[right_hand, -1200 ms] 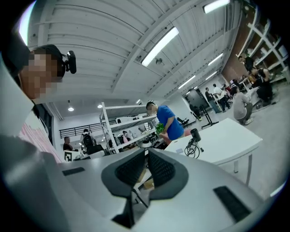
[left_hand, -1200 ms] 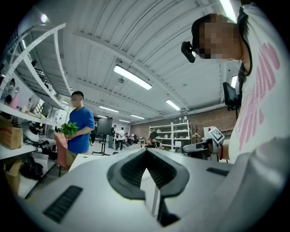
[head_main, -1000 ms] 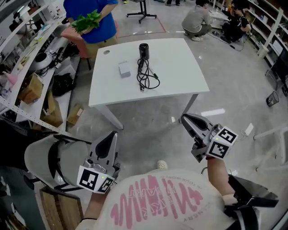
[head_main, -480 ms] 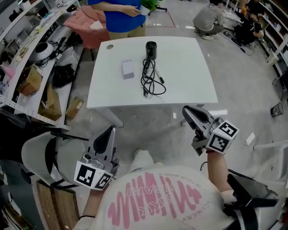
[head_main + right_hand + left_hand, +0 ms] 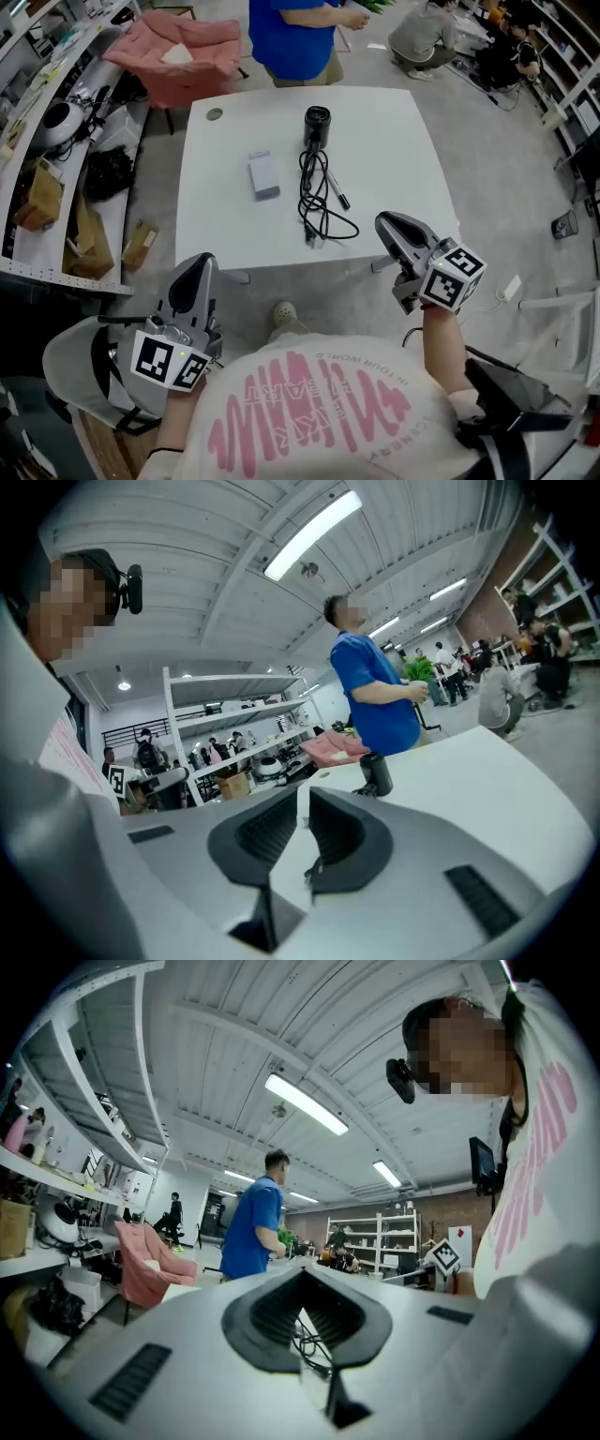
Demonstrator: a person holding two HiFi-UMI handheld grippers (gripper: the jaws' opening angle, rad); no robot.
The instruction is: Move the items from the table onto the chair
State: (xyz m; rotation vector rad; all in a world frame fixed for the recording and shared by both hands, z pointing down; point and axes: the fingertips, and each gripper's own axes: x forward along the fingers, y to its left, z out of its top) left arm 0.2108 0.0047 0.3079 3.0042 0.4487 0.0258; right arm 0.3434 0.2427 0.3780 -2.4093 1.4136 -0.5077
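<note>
Left gripper & right gripper were both closed, empty, at near edge of table. On it: floppy cable, prob. best grabbed at bunched loops; rigid black cylinder, grip mid-body; light box; thin pen, likely rolls.

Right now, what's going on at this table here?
A person holds a gripper in each hand near the white table's front edge. The left gripper and right gripper are both shut and empty. A small box, black cylinder, cable and pen lie untouched on the table. A pink chair stands beyond its far left corner, near someone in blue.
</note>
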